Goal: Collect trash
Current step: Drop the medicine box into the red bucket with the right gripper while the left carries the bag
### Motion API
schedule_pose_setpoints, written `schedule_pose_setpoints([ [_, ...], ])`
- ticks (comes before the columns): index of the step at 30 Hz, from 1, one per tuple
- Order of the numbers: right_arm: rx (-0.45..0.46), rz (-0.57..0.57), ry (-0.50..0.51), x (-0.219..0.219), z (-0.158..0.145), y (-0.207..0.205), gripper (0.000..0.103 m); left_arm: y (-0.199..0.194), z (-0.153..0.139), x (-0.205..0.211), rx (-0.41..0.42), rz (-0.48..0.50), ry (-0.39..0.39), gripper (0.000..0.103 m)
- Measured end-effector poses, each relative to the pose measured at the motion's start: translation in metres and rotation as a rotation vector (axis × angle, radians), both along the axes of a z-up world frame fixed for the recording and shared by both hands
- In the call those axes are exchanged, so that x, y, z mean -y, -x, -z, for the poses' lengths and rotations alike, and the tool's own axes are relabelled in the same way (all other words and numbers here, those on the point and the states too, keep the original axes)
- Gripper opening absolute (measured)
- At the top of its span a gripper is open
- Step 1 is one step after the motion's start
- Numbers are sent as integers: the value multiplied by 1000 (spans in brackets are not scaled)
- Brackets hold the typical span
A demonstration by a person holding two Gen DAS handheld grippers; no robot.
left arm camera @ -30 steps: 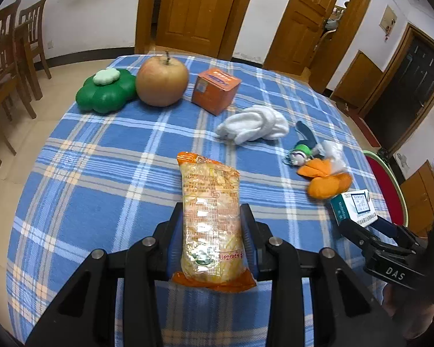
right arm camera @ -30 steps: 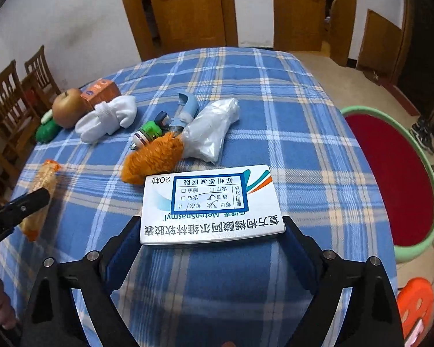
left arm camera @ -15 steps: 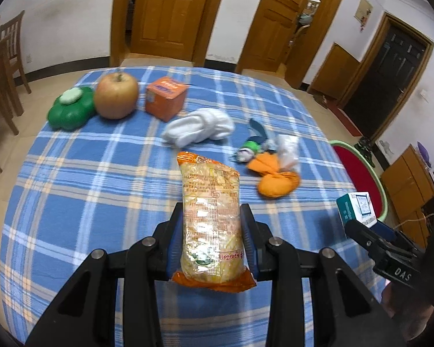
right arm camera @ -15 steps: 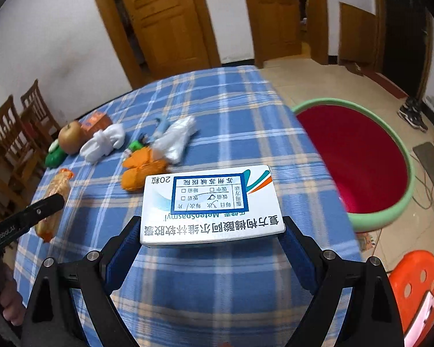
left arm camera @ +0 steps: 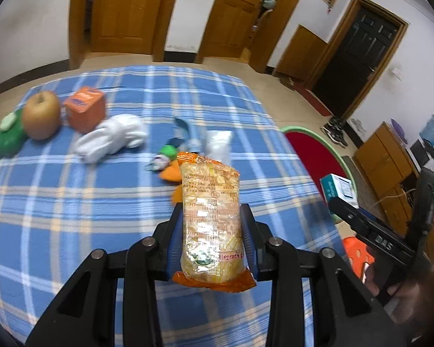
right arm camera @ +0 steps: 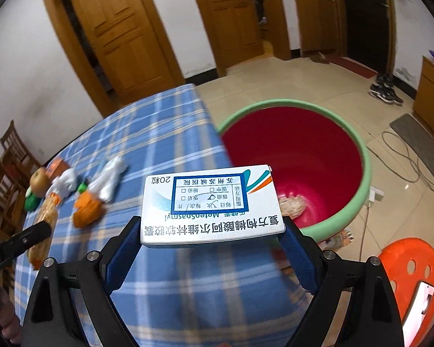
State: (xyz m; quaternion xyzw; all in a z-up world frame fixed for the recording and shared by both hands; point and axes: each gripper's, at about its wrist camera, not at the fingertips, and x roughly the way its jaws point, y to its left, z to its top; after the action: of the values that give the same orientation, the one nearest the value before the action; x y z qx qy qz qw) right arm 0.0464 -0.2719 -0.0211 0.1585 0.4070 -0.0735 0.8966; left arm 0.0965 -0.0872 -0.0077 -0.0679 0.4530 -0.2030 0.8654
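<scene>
**Both jaws clamped on trash**

The left gripper [left arm camera: 211, 231] pinches a yellow-orange snack packet [left arm camera: 211, 219] above the blue plaid table [left arm camera: 72, 202]. The right gripper [right arm camera: 211, 240] clasps a white medicine box [right arm camera: 211, 205] printed "MeteoSpasmyl" and "20粒", held near the red tub [right arm camera: 303, 156]. One arm reads "DAS".

Table [left arm camera: 72, 217] under blue plaid cloth: green container [left arm camera: 5, 138], apple [left arm camera: 40, 118], orange box [left arm camera: 84, 112], white cloth [left arm camera: 112, 137], orange toy [left arm camera: 170, 170], clear bag [left arm camera: 217, 144]. Floor: red tub [right arm camera: 303, 159], orange stool [right arm camera: 413, 274].

Left gripper [left arm camera: 212, 237], right gripper [right arm camera: 209, 240] clamped.
</scene>
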Motion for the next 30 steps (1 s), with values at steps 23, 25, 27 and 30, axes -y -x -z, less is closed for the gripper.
schedule_pose_setpoints([
  [23, -18, 137, -104, 78, 23, -16, 96, -33, 3, 98, -11, 165, -65, 37],
  [25, -5, 144, -102, 79, 19, -12, 96, -34, 1, 106, -5, 179, -73, 37],
  [27, 10, 157, -102, 83, 14, -5, 96, -35, -1, 114, 2, 192, -78, 37],
  [30, 34, 193, -90, 89, 7, 7, 96, -37, -3, 127, 14, 215, -84, 37],
])
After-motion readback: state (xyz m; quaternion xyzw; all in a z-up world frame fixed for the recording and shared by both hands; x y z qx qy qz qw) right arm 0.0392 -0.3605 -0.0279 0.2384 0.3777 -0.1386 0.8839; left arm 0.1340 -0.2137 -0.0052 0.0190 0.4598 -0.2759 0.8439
